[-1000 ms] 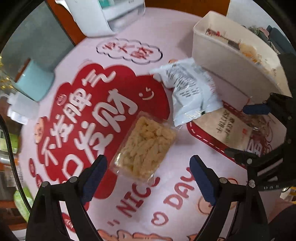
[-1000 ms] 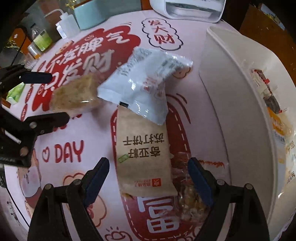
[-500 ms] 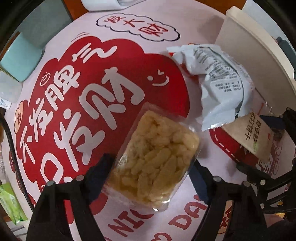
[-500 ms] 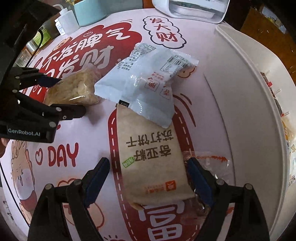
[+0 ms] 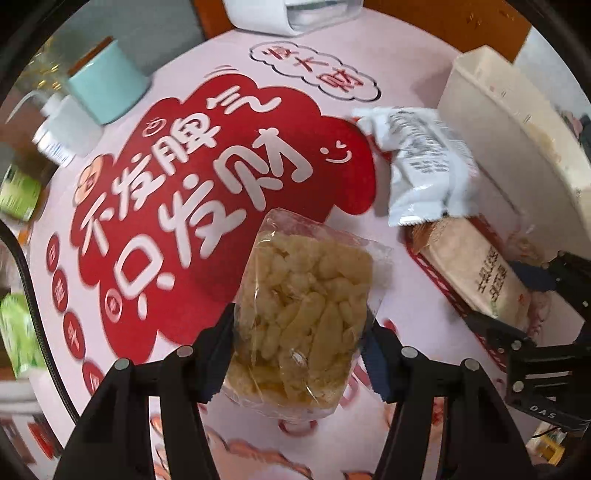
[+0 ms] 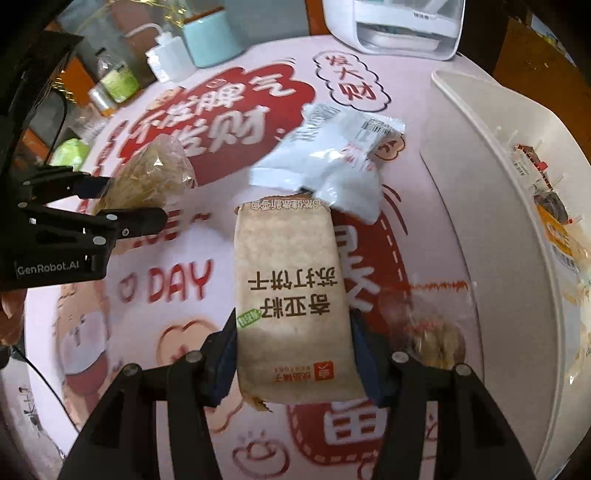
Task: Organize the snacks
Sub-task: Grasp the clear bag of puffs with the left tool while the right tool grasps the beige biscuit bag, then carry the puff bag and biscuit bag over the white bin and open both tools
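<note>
My left gripper [image 5: 299, 350] is shut on a clear pack of yellow puffed snacks [image 5: 306, 317], held just above the mat. My right gripper [image 6: 295, 354] is shut on a brown cracker packet [image 6: 291, 291] with Chinese print. A white crumpled snack bag [image 6: 332, 162] lies beyond it, also in the left wrist view [image 5: 421, 166]. The cream storage box [image 6: 480, 206] stands to the right with several wrapped snacks inside. A clear wrapped snack [image 6: 432, 332] lies beside the box. The left gripper with its pack shows in the right wrist view [image 6: 110, 206].
A pink and red printed mat [image 5: 221, 177] covers the table. A teal cup [image 5: 107, 81], a white bottle [image 5: 59, 133] and green packs [image 5: 18, 332] stand at the left edge. A white appliance [image 6: 399, 26] stands at the back.
Both grippers have closed: the left on the puffed snack pack, the right on the brown cracker packet. Both packs now sit between the fingers.
</note>
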{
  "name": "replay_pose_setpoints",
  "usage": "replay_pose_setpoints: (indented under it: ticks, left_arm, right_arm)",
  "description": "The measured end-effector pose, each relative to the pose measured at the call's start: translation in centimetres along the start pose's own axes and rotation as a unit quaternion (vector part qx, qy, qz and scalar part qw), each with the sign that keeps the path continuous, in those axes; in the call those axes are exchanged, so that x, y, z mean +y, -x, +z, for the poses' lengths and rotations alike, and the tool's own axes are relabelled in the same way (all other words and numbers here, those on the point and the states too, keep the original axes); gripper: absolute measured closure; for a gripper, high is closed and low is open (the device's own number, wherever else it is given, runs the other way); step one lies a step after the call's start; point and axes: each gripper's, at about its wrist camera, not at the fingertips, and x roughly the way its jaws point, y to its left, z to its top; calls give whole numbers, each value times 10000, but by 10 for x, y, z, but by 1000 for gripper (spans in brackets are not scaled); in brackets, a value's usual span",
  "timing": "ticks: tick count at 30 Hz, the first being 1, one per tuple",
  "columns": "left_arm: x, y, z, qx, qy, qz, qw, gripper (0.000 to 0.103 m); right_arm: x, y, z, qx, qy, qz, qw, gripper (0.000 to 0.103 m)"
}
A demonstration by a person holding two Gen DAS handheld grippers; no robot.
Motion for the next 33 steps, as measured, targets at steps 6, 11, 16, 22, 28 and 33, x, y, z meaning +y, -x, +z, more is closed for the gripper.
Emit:
replay_pose_setpoints:
  ticks: [6,11,16,22,28,33]
  left_arm:
    - [-17,51,-29,-270,391,-34,9989,43]
    - [-39,89,-47,-533,775,-105,9955,43]
    - [-75,126,-53,-827,1018,-169,9912,43]
    - [-132,155,-31,-1182,1019,-285,9873,43]
    - [-191,163,14,-1484,830,-259,9851,43]
    - [-237,169,55,-1770,710,-286,9812,43]
  right_arm:
    - [0,40,-17,-244,53,412,9988,48]
    - [-11,74,-31,-450,112,659,9968,48]
    - [-38,109,-38,-674,136,711,9951,48]
    - [-88,142,-45,-951,1,612,9936,48]
    - [-145,168,-42,-1249,-257,313,9913,47]
    - [-188,188,-35,-1530,-504,-67,9869,47]
